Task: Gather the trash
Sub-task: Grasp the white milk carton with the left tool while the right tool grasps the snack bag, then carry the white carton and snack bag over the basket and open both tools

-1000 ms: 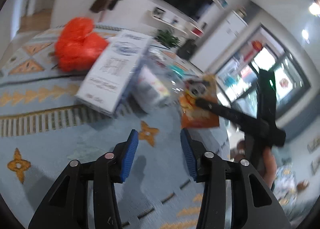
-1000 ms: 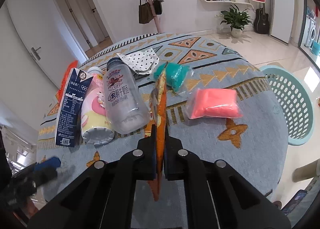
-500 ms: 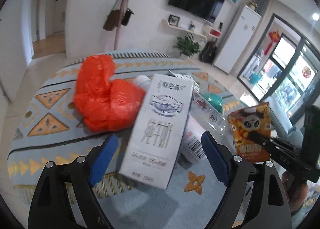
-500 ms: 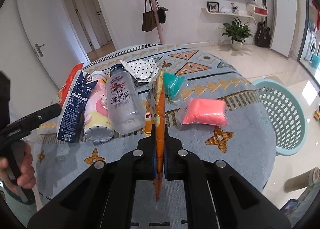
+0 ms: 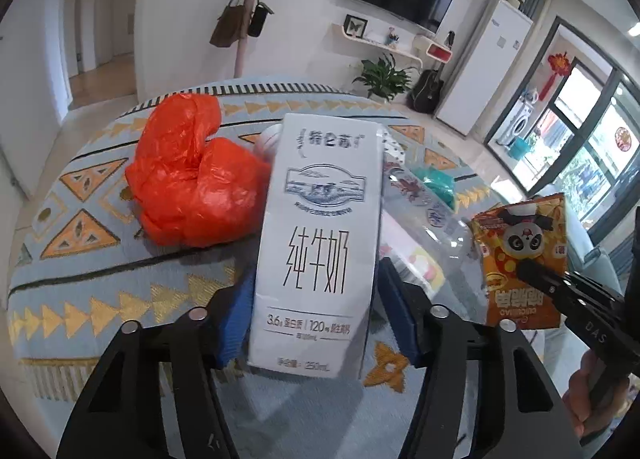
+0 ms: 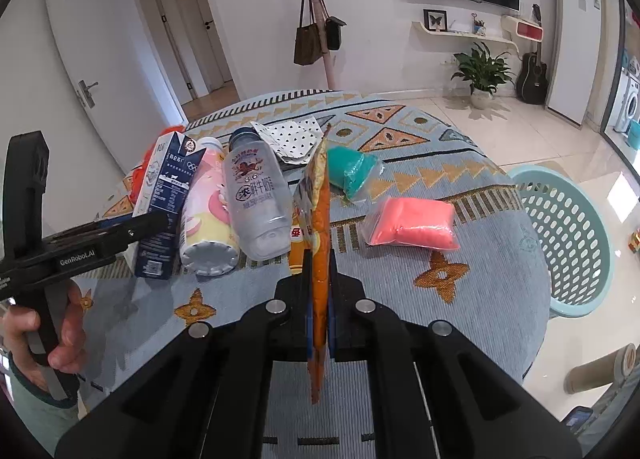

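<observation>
A white milk carton lies on the patterned round table, leaning against the other trash. My left gripper is closing on its lower end, and both blue pads touch its sides. The right wrist view shows the same carton with the left gripper at it. An orange panda snack packet hangs edge-on above the table, with my right gripper shut on it. From the left wrist the packet and the right gripper show at the right.
A crumpled orange plastic bag lies behind the carton. A pink cup, a clear bottle, a dotted cloth, a teal wad and a pink packet lie on the table. A teal basket stands beside its right edge.
My left gripper swung toward the milk carton, opened wide around it, then closed onto its sides. The right gripper kept hold of the snack packet and barely moved.
</observation>
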